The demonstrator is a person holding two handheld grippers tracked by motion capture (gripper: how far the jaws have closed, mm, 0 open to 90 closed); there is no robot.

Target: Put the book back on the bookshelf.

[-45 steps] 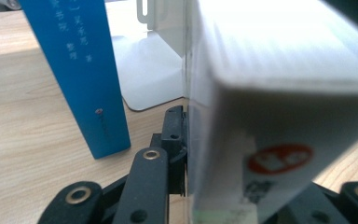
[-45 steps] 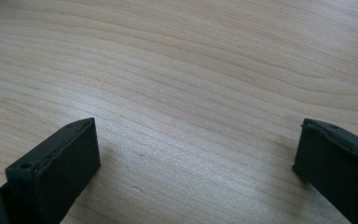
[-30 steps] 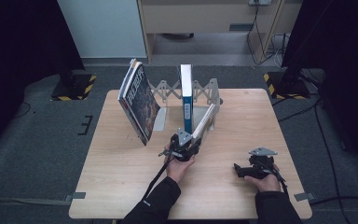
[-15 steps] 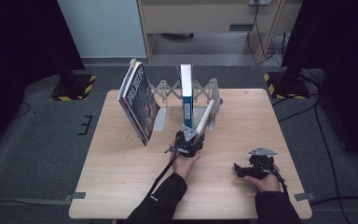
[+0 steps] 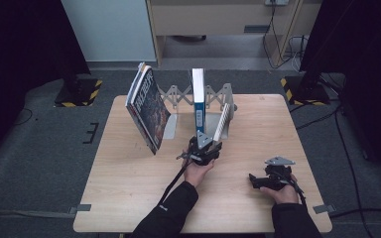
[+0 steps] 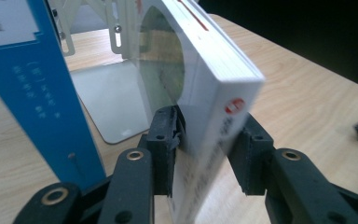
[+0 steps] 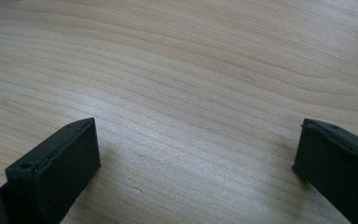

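Two forearms in from near table edge, both in dark, near-black sleeves. Left gripper (image 5: 204, 148): black body, grey three-cornered plate on top, black cable trailing back along sleeve. Right gripper (image 5: 258, 181): same black build, same grey plate, cable looping past wrist. Close up, left gripper's jaws matte black, blocky, ribbed pads (image 6: 164, 140), brass-ringed pivot holes along linkage arms. Right gripper's fingertips (image 7: 58, 165) plain black blocks, small screw hole at corner.

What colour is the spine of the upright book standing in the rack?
Blue, with a white label near the top: the upright book, clearest in the left gripper view.
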